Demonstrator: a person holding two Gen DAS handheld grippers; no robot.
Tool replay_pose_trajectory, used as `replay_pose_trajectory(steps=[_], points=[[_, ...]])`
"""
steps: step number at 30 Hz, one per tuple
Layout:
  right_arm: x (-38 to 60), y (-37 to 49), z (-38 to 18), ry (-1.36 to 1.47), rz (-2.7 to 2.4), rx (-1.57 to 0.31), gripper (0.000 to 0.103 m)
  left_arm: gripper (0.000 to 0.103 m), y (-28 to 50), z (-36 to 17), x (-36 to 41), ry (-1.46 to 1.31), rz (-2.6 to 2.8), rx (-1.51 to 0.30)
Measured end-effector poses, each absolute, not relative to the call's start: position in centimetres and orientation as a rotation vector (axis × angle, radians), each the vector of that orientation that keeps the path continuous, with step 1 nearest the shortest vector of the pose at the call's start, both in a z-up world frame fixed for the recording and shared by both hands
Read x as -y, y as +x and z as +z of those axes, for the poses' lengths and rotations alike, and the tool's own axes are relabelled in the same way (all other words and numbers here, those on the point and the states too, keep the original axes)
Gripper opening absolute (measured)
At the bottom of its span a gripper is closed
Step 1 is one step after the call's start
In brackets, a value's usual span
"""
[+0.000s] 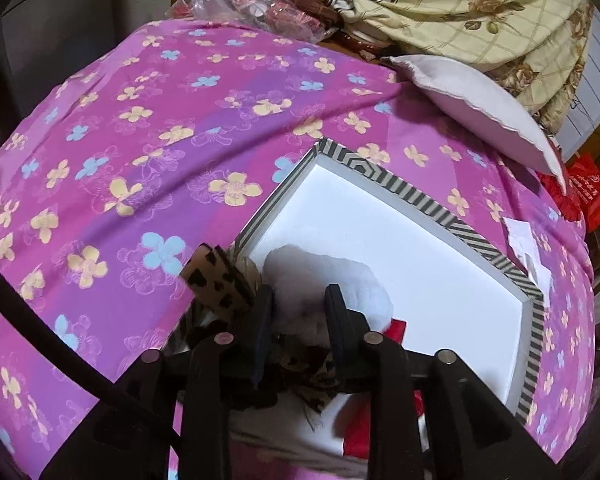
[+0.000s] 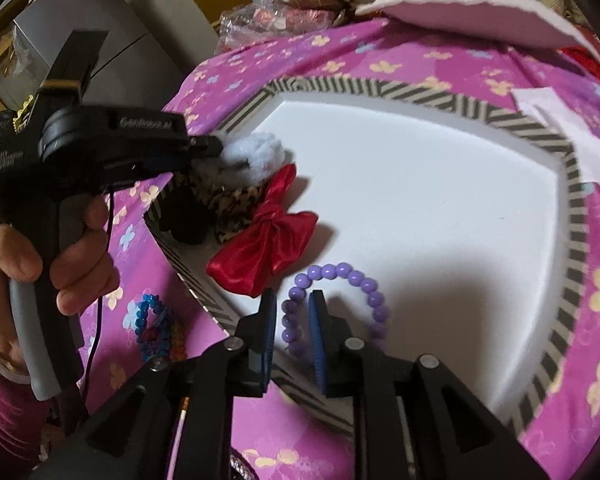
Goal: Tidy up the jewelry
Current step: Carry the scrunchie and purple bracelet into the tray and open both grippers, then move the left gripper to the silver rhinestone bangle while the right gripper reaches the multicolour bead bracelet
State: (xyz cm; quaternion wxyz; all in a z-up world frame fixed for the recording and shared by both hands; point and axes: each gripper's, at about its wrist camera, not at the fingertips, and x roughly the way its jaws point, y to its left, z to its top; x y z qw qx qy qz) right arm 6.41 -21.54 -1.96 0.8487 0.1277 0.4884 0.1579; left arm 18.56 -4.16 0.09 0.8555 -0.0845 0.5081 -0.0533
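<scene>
- Left wrist view: the left tongs (image 1: 300, 312) are hovering over the near left corner of the striped tray (image 1: 460, 228) on the bed's pink floral sheet (image 1: 140, 140). They are standing apart around a white fluffy scrunchie (image 1: 324, 276); whether they are pinching it cannot be told. A leopard-print piece (image 1: 216, 280) is lying beside it. No writing is showing.
- Right wrist view: the right tongs (image 2: 294, 320) are standing apart around a purple bead bracelet (image 2: 340, 276) inside the tray. A red bow (image 2: 268, 240) is already lying in it; colourful bracelets (image 2: 156, 328) are waiting outside on the sheet, so sorting looks partway. The left tool's embossed lettering is blurring out.

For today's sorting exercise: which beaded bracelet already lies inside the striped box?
The purple bead bracelet, on the white floor of the striped box between the right tongs. The blue and multicoloured bracelets lie outside on the pink cloth.
</scene>
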Motion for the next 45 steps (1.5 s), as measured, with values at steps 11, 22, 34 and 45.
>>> replay_pose_trajectory(steps=[11, 22, 34, 45], points=[[24.4, 0.4, 2.0, 0.188, 0.129, -0.866, 0.072, 0.051, 10.2, 3.2, 4.2, -0.061, -0.188, -0.974], [26.6, -4.5, 2.3, 0.252, 0.071, -0.882, 0.076, 0.051, 1.6, 3.0, 3.5, -0.004, -0.207, -0.923], [26.5, -8.0, 2.9, 0.063, -0.1, -0.814, 0.076, 0.051, -2.6, 2.3, 2.8, -0.026, -0.228, -0.942], [27.1, -8.9, 1.7, 0.114, -0.06, -0.867, 0.076, 0.051, -4.4, 1.3, 2.9, -0.027, -0.269, -0.998]])
